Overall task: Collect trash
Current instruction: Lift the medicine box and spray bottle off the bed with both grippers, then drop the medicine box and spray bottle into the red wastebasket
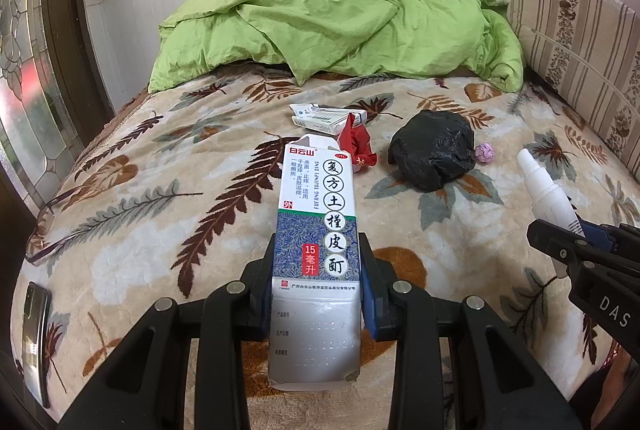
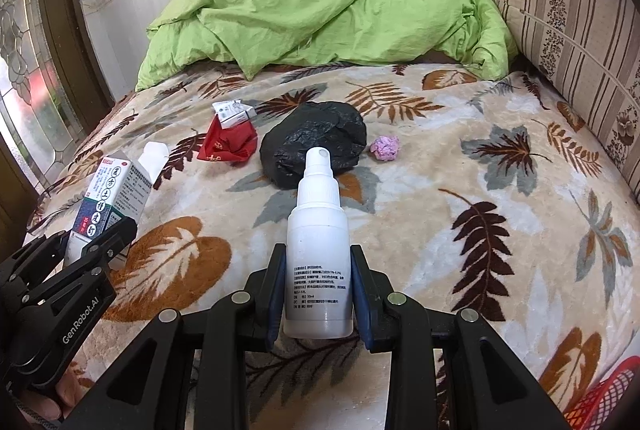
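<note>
Red mesh basket cut off, carton base hidden

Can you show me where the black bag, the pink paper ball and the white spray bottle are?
black bag (image 2: 314, 142), right wrist view, on its crinkled top.
pink paper ball (image 2: 385, 147), right wrist view, on its middle.
white spray bottle (image 2: 319, 230), right wrist view, on its body above the label.
</note>
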Demonstrator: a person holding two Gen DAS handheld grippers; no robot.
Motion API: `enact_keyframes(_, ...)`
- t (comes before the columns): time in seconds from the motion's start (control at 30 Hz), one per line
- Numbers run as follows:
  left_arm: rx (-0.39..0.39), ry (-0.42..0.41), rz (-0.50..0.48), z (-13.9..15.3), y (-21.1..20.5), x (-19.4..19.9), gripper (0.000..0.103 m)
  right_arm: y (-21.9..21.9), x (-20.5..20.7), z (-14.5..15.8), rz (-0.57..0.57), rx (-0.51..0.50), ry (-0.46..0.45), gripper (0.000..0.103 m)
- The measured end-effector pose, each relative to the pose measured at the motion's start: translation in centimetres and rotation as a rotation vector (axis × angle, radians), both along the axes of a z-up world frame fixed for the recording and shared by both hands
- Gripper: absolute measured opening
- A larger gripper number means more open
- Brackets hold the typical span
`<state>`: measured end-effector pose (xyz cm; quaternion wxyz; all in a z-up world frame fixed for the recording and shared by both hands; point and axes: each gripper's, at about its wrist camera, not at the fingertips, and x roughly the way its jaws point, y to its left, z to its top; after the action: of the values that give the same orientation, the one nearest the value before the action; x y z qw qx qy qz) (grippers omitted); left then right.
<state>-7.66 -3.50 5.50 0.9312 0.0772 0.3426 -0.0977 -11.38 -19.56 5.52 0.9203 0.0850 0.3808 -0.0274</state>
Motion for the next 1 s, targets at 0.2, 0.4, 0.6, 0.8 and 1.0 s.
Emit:
enact_keyframes(0.2,-0.002,0.001,0.000,0.0,0.0,-0.1,0.032,0.1,0.0,0.0,0.004,-0.004,0.003,0.032)
enact_keyframes(0.4,-0.034,0.015,-0.014,0.0,-0.1,0.4,0.032,0.1,0.0,0.0,0.016,0.018,0.006,0.032)
enact_keyframes(0.6,-0.071,0.015,-0.063,0.1,-0.9,-0.6,0.032,-0.2,-0.1,0.2,0.036,0.067,-0.020,0.032)
enact_keyframes(0.8,-0.100,0.006,-0.118,1.4,-1.6,-2.7,0.032,-1.9,-2.4,1.2,0.022,0.167,-0.017,0.032)
enact_keyframes(1.0,-0.113,0.040,-0.267,2.2,-5.1,-6.9,0.032,-5.0,-7.8,2.6,-0.012,0.218,-0.022,0.032)
